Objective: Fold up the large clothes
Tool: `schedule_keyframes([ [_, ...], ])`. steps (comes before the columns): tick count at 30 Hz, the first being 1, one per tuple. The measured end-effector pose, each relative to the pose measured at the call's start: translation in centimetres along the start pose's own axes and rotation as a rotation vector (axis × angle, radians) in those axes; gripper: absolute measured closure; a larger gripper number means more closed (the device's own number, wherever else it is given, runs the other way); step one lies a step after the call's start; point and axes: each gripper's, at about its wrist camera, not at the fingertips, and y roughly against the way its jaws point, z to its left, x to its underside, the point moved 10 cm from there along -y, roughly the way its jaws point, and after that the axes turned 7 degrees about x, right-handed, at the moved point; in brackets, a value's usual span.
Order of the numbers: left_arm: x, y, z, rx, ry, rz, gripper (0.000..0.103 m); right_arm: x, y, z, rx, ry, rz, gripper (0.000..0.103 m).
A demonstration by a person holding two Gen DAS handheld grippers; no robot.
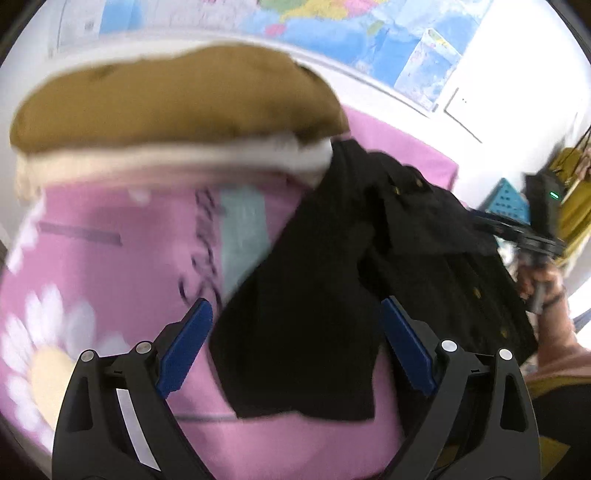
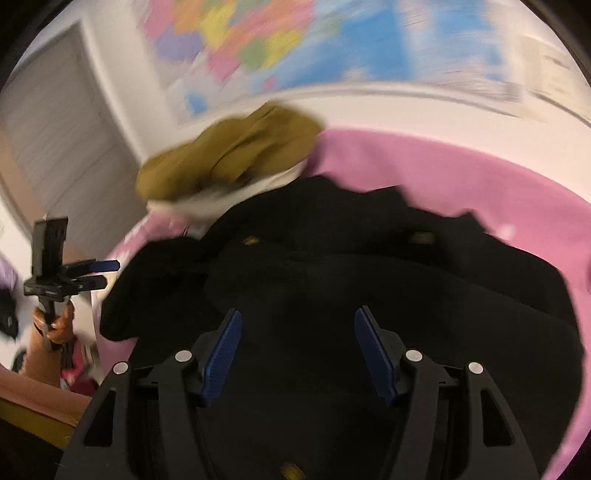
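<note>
Black button-front garment of soft cloth lies rumpled on a pink bedcover printed with white daisies, directly ahead of and below the left gripper. That gripper's blue-padded fingers stand wide apart with nothing pinched between them; the dark cloth's lower edge sits beyond the gap, not touched by either pad. Ahead of it and to its left is a folded mustard-brown garment with a cream fleece lining, resting on the same cover near the wall. A coloured wall map hangs beyond that.

Seen from the right wrist, the right gripper hovers over the middle of the black garment, jaws parted to a middling width and empty, the cloth filling the view past its fingertips. Off to its left, a hand holds the other gripper by its handle, beside the garment's edge. Both views are blurred.
</note>
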Motion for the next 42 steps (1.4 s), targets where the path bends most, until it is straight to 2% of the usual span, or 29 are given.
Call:
schedule_keyframes([
  [4,2.4,-1.9,-0.1,0.008,-0.006,0.042,0.011,-0.2,-5.0,4.0,-0.057,0.057,0.081,0.041],
  [8,3.4,-3.7,-0.2,-0.064,-0.062,0.085,0.012,0.0,-7.9,5.7,-0.052,0.074,0.124,0.041],
  [10,2.9,-4.0,0.2,-0.092,-0.069,0.085,0.036,-0.4,-8.4,6.1,-0.033,0.079,0.121,0.041],
  [11,2.6,-4.1,0.6,-0.097,-0.056,0.089,0.06,-0.4,-8.6,6.0,-0.036,0.066,0.124,0.04],
  [12,2.3,-3.6,1.3,-0.098,-0.038,0.089,0.079,-0.4,-8.5,5.9,-0.043,0.055,0.125,0.04],
  [14,0.6,-1.9,2.6,-0.107,0.002,0.046,0.087,-0.5,-8.2,5.6,-0.044,0.043,0.123,0.04],
  [15,-0.4,-0.5,3.3,-0.122,0.018,0.008,0.087,-0.5,-8.0,5.8,-0.047,0.042,0.122,0.04],
  [16,-1.9,1.5,3.9,-0.102,0.052,-0.043,0.087,-0.5,-7.7,5.8,-0.049,0.043,0.118,0.04],
  [18,-3.4,3.8,3.8,-0.027,0.085,-0.083,0.085,-0.8,-7.6,6.1,-0.042,0.039,0.104,0.04],
  [19,-4.0,4.5,3.9,-0.019,0.094,-0.086,0.082,-1.0,-7.6,6.3,-0.044,0.034,0.097,0.04],
  [21,-4.1,4.6,4.6,-0.042,0.107,-0.063,0.059,-1.2,-7.8,6.6,-0.049,0.036,0.09,0.04],
  [22,-3.8,4.4,5.2,-0.075,0.108,-0.044,0.051,-1.1,-7.9,6.8,-0.05,0.045,0.095,0.04],
  [23,-3.5,4.1,6.2,-0.141,0.109,-0.028,0.037,-0.9,-8.2,7.0,-0.05,0.051,0.102,0.039],
  [25,-2.7,3.9,7.3,-0.188,0.131,-0.017,0.034,-0.7,-9.2,6.9,-0.029,0.052,0.128,0.039],
  [28,-1.5,4.0,7.3,-0.127,0.141,-0.024,0.031,-0.8,-9.6,7.0,-0.026,0.034,0.134,0.037],
  [32,0.3,4.5,6.2,-0.13,0.059,-0.035,0.024,-2.1,-7.5,9.0,-0.075,0.062,0.075,0.031],
  [34,0.9,4.3,6.1,-0.138,0.04,-0.023,0.026,-2.5,-7.3,10.3,-0.098,0.085,0.065,0.029],
  [36,1.4,3.3,6.8,-0.159,0.045,0.005,0.043,-2.9,-8.0,11.3,-0.086,0.118,0.067,0.029],
  [38,1.8,2.3,7.7,-0.165,0.078,0.036,0.053,-3.1,-9.0,11.0,-0.026,0.127,0.07,0.029],
  [39,1.9,2.0,8.0,-0.173,0.083,0.046,0.064,-3.0,-9.4,10.5,-0.002,0.124,0.086,0.03],
  [42,1.8,1.8,8.0,-0.174,0.076,0.049,0.082,-2.0,-9.6,8.5,0.028,0.057,0.124,0.03],
])
